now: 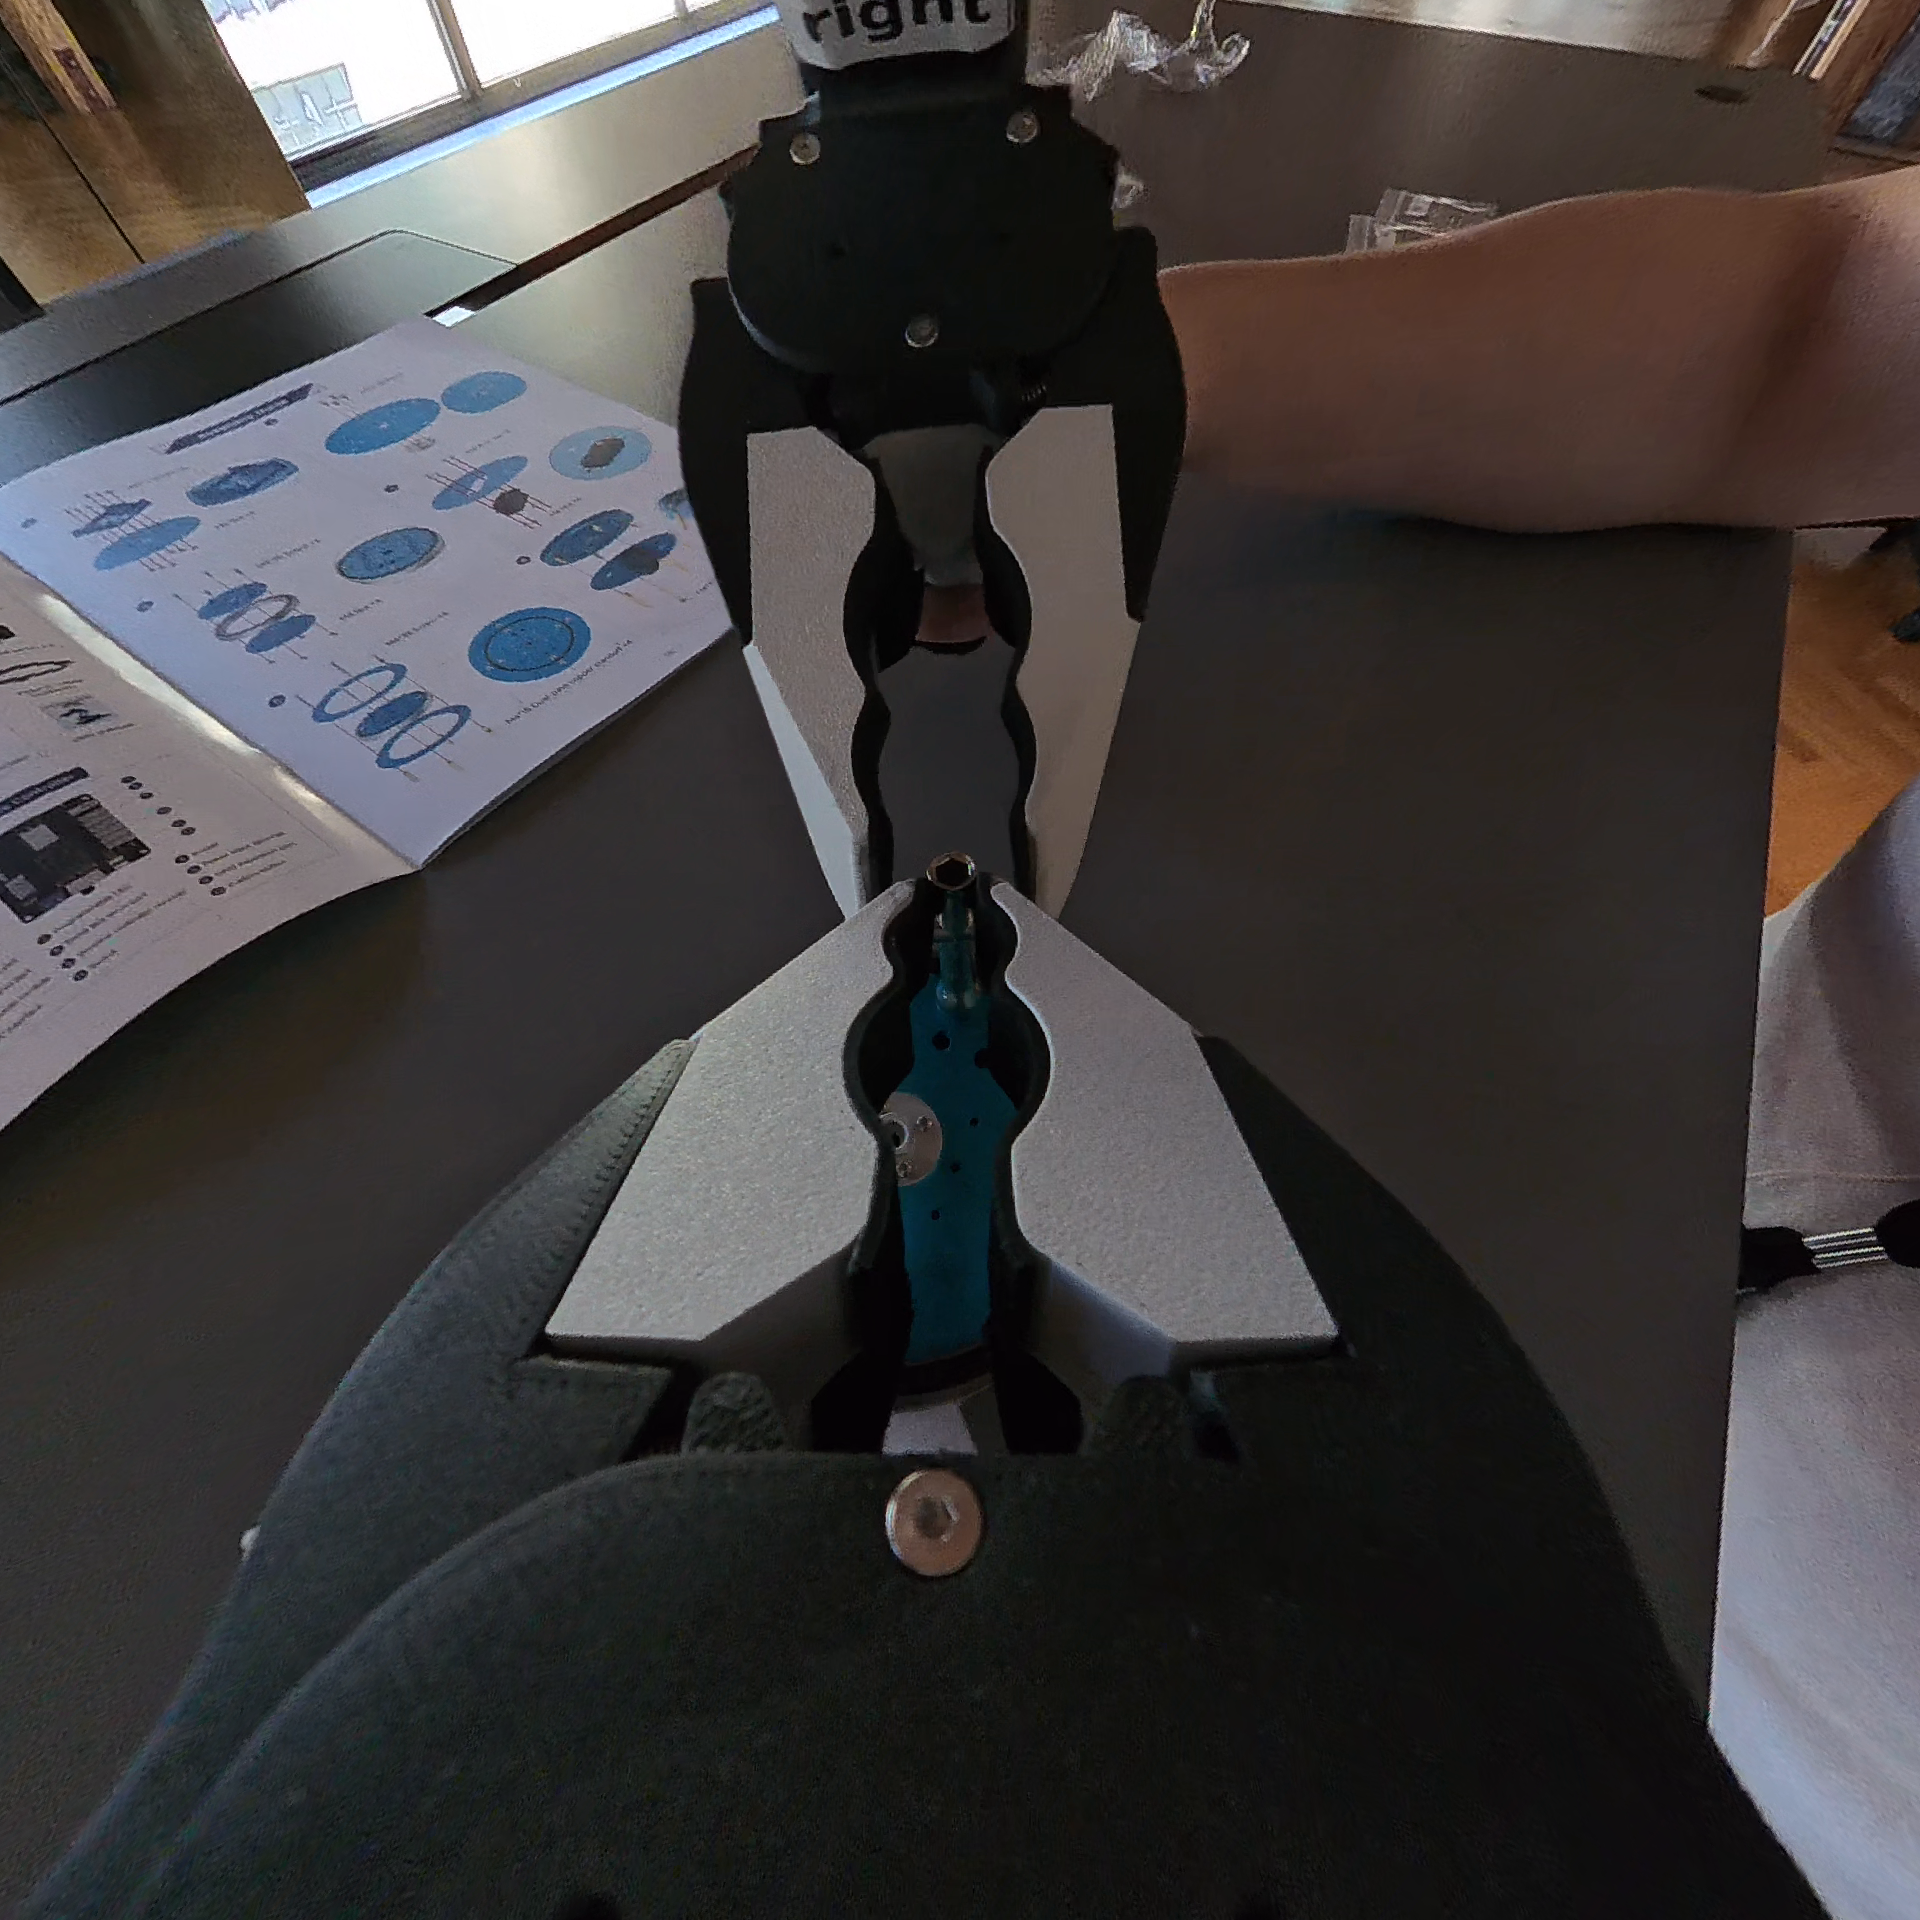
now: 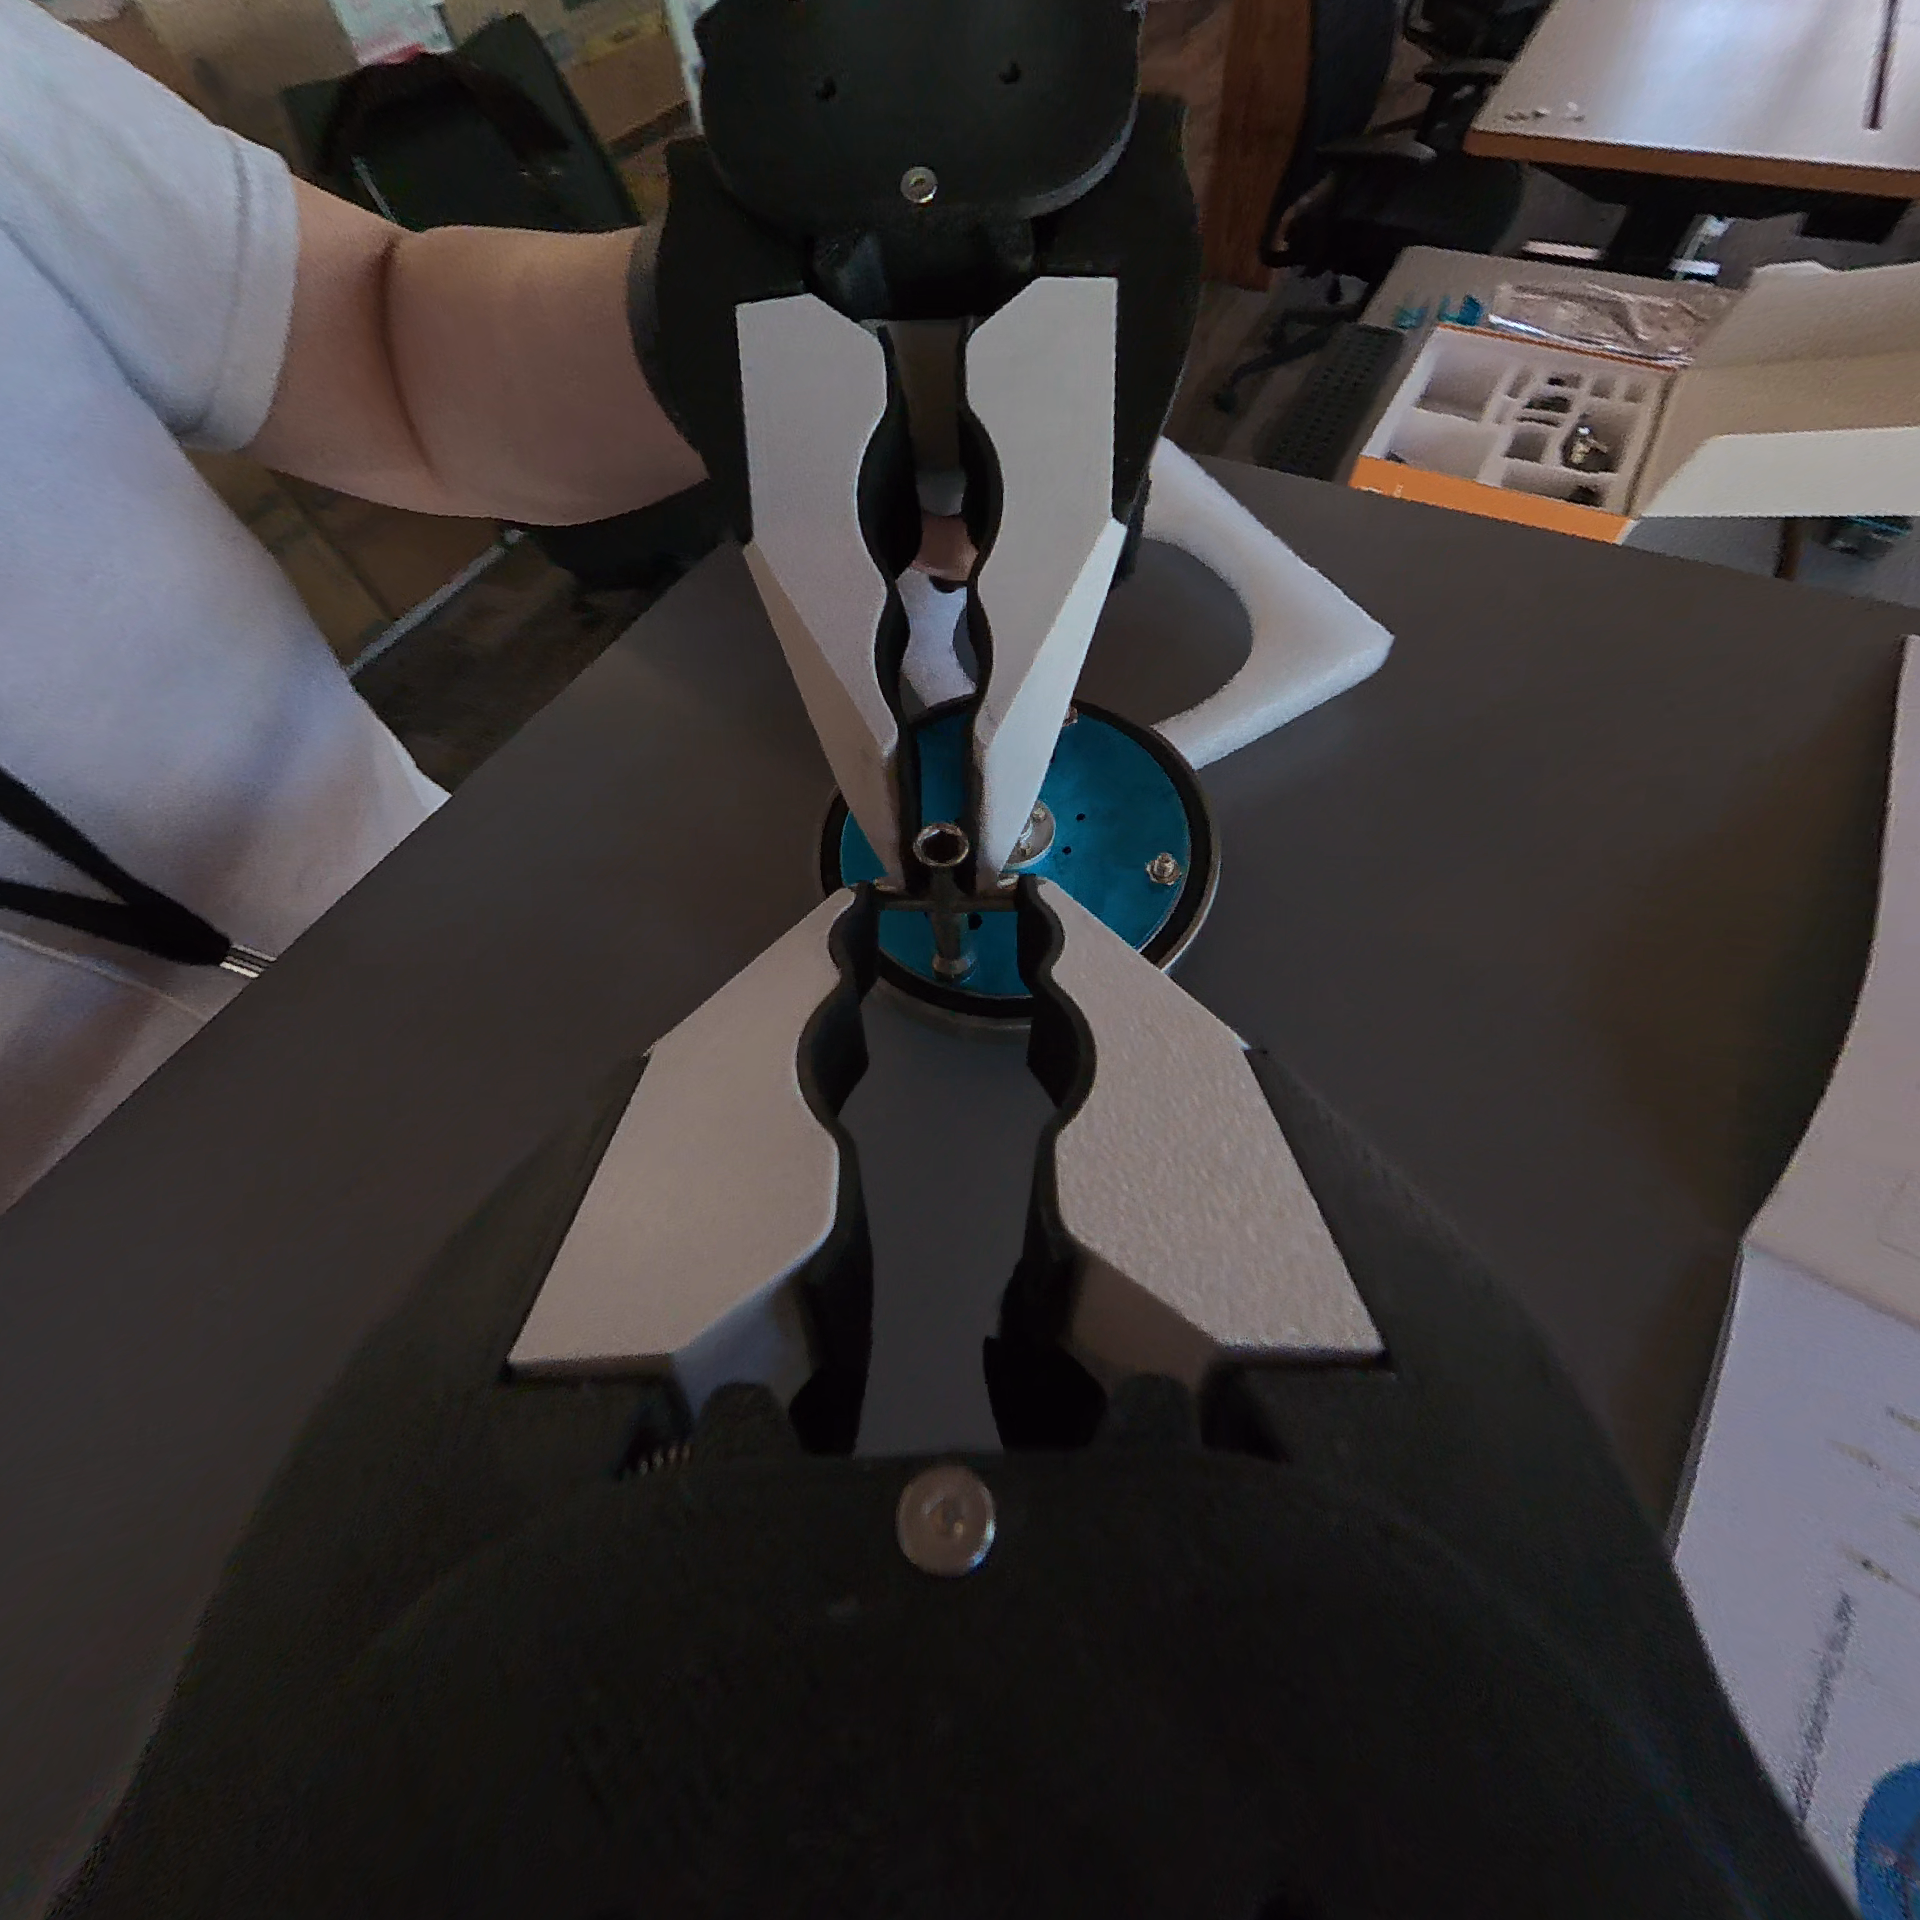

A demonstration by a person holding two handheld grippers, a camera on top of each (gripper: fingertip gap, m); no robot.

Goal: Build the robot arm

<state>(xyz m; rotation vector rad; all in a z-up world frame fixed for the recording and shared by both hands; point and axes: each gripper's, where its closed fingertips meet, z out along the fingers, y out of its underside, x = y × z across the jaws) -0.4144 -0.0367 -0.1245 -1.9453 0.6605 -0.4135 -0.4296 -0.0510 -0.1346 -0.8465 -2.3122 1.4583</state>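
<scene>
A small metal cross wrench point(image 2: 940, 902) stands upright on a blue metal disc point(image 2: 1101, 831) with a dark rim, which lies on the dark table point(image 2: 1455, 831). The wrench's lower end sits on the disc. My left gripper point(image 1: 951, 899) is shut narrowly around the wrench's top socket point(image 1: 951, 871). It comes in from the far side in the right wrist view point(image 2: 942, 868). My right gripper point(image 2: 940, 896) faces it and is closed on the ends of the wrench's crossbar; it also shows in the left wrist view point(image 1: 953, 881). The blue disc point(image 1: 940, 1174) shows between my left fingers.
An open instruction booklet point(image 1: 364, 582) lies left of the grippers. A white foam piece point(image 2: 1278, 644) lies behind the disc. A box with foam compartments point(image 2: 1527, 416) stands beyond the table. A person's forearms point(image 1: 1507, 353) point(image 2: 436, 364) hold the grippers. White sheets point(image 2: 1829, 1351) lie at right. Both grippers' tips are close together, under 4 cm apart.
</scene>
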